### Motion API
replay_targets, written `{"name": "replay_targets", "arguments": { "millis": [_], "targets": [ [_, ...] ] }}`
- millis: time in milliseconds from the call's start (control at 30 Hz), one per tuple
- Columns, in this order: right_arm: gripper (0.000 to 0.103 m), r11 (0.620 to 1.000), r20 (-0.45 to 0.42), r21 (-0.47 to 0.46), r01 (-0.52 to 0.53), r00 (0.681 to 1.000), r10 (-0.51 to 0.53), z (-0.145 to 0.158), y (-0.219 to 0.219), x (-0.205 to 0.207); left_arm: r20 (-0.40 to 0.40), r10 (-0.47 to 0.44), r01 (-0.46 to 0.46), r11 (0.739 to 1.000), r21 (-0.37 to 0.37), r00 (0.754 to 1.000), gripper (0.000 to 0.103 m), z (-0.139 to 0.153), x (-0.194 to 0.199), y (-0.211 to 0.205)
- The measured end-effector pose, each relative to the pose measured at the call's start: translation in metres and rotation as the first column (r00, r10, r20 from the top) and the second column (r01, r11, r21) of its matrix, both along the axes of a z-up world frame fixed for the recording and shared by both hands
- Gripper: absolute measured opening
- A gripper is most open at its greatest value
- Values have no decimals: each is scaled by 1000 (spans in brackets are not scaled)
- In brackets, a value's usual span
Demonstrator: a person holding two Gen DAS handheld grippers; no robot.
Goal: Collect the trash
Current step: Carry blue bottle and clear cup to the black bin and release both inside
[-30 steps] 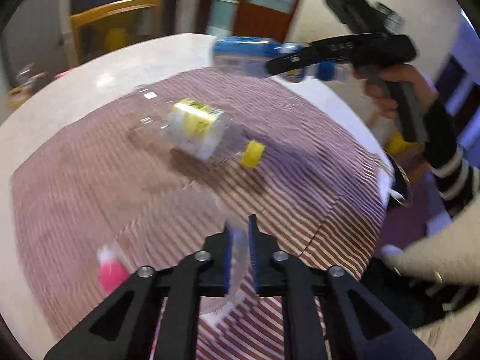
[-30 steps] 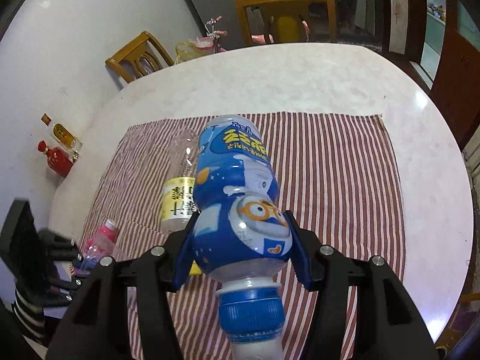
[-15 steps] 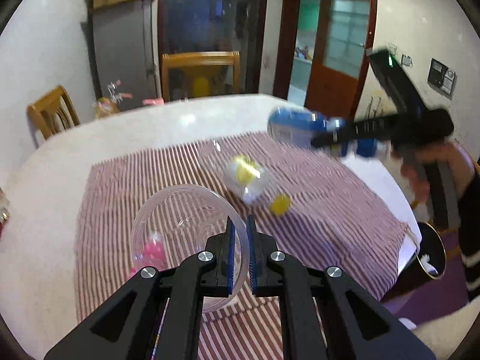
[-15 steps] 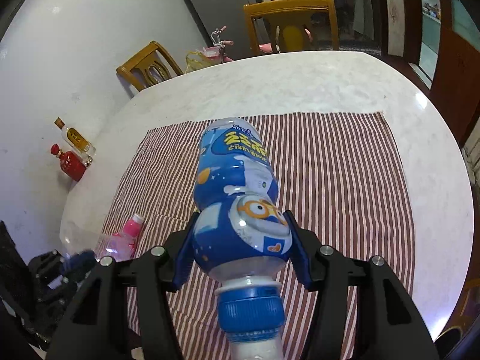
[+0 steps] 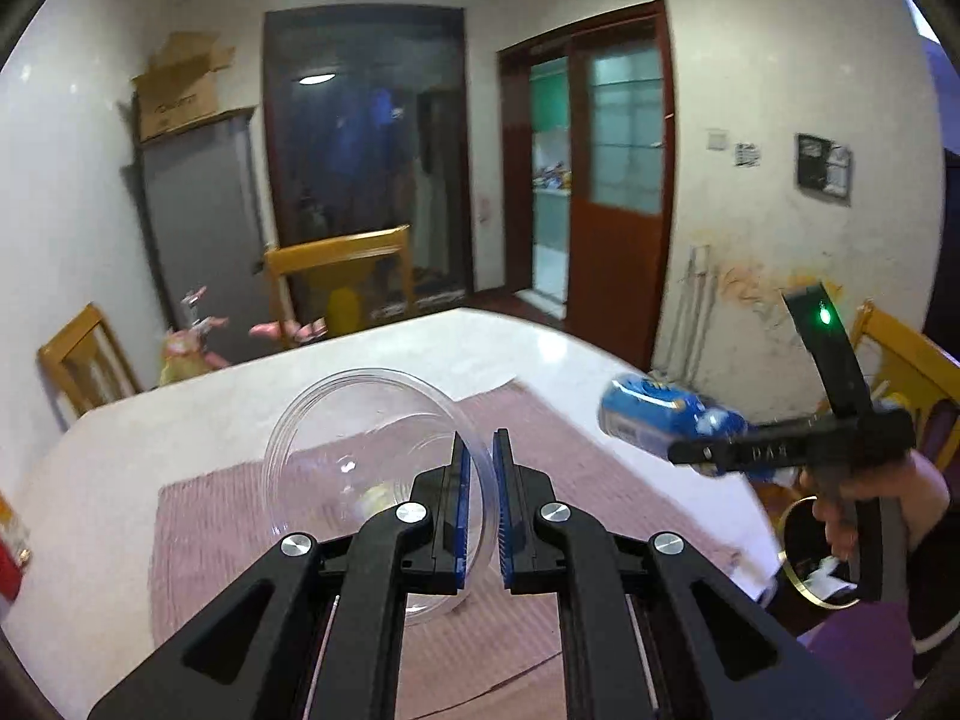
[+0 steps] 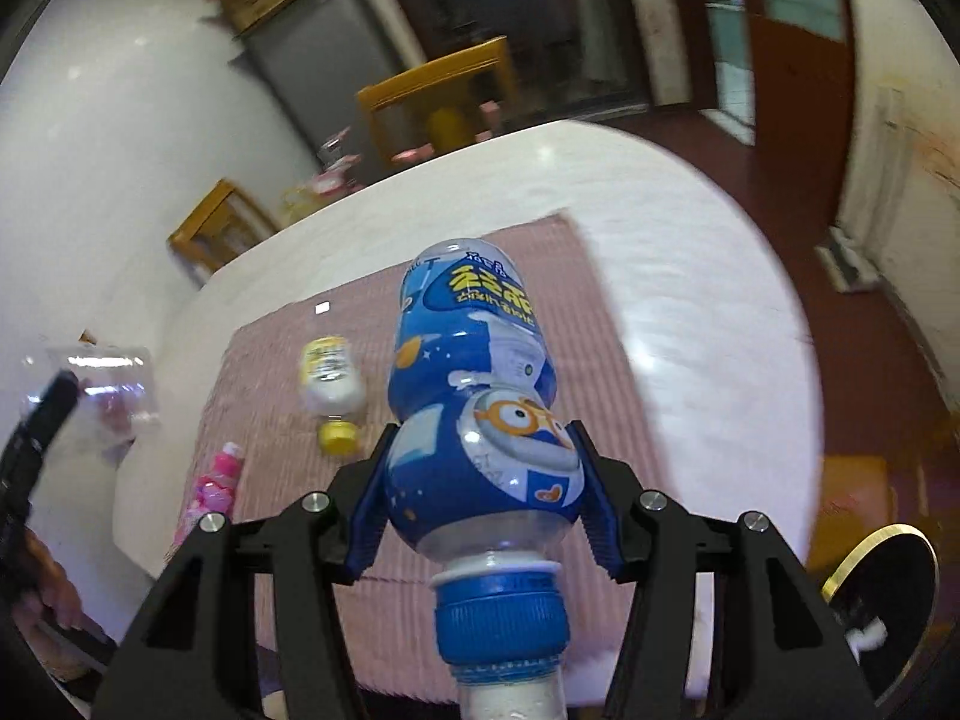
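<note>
My left gripper (image 5: 479,474) is shut on the rim of a clear plastic bowl (image 5: 360,450) and holds it tilted above the striped cloth (image 5: 240,516). My right gripper (image 6: 480,474) is shut on a blue cartoon-label bottle (image 6: 474,384), cap toward the camera, above the table's near right edge; it also shows in the left wrist view (image 5: 654,420). A yellow-capped bottle (image 6: 330,378) and a pink bottle (image 6: 210,492) lie on the cloth (image 6: 282,420). The clear bowl shows at the left of the right wrist view (image 6: 108,384).
A round bin with a gold rim (image 6: 882,594) stands on the floor right of the white table (image 6: 690,312); it also shows in the left wrist view (image 5: 810,564). Wooden chairs (image 5: 342,282) stand around the table. A red bottle (image 5: 9,558) is at the far left.
My left gripper has lifted the clear bowl off the cloth and tilted up. My right gripper has carried the blue bottle right, toward the bin, still gripping it.
</note>
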State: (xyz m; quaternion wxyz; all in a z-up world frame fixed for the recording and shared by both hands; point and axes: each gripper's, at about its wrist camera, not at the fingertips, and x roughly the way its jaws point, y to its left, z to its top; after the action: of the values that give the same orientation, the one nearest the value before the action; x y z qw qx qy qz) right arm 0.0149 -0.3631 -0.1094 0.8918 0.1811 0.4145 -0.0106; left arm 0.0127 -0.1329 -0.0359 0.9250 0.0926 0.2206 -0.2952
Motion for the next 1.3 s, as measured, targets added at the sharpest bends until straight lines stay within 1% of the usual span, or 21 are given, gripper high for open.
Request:
{"name": "replay_targets", "arguments": {
  "millis": [67,167,233,300,400,500,600,700,800,900,1033,1067,1100,1133,1167,1200,1300],
  "targets": [
    [54,998,6,-4,60,998,-60,1,-19,-22,18,-32,32,999,-8,999,7,6,-7,-14],
    [54,989,14,-2,149,989,-149,1,-46,-57,34,-104,105,994,-23,994,7,14,-21,-44],
    [54,974,13,3,226,974,-226,-3,-67,-87,41,-156,157,987,-24,987,7,15,-31,-64],
    [54,959,6,6,282,959,-282,-8,-83,-108,45,-203,204,979,-21,978,7,15,-42,-83],
    [54,918,-21,14,396,918,-396,-23,-114,-148,46,-263,264,964,-16,964,7,15,-54,-108],
    [54,878,-53,3,479,877,-478,-38,-133,-174,46,-303,304,953,-11,952,7,14,-65,-126],
    [54,819,-113,-33,573,812,-573,-66,-159,-203,40,-335,336,942,-11,941,7,13,-74,-140],
    [54,765,-179,-40,643,749,-638,-98,-180,-221,41,-355,356,935,-4,934,7,13,-81,-149],
    [54,724,-227,-36,689,700,-677,-125,-199,-237,42,-368,368,930,5,929,7,12,-88,-154],
    [54,703,-262,-33,710,673,-692,-143,-208,-240,38,-375,375,927,10,926,7,11,-88,-157],
    [55,691,-284,-45,721,654,-701,-161,-216,-241,39,-382,381,924,13,923,7,12,-89,-159],
    [56,687,-303,-48,725,645,-702,-172,-221,-242,37,-385,385,923,13,922,7,11,-90,-161],
    [71,684,-332,-55,728,632,-700,-180,-223,-241,36,-388,388,922,13,921,7,12,-89,-162],
    [77,677,-387,-74,732,605,-696,-194,-227,-239,34,-393,392,920,16,919,7,11,-90,-164],
    [78,674,-421,-95,733,583,-694,-204,-230,-237,34,-396,396,918,20,917,7,11,-92,-166],
    [78,671,-429,-106,734,575,-697,-209,-231,-236,34,-399,399,917,23,916,7,11,-92,-168],
    [82,653,-413,-92,752,568,-712,-209,-231,-243,31,-412,411,911,33,911,7,9,-95,-173]
  ]
}}
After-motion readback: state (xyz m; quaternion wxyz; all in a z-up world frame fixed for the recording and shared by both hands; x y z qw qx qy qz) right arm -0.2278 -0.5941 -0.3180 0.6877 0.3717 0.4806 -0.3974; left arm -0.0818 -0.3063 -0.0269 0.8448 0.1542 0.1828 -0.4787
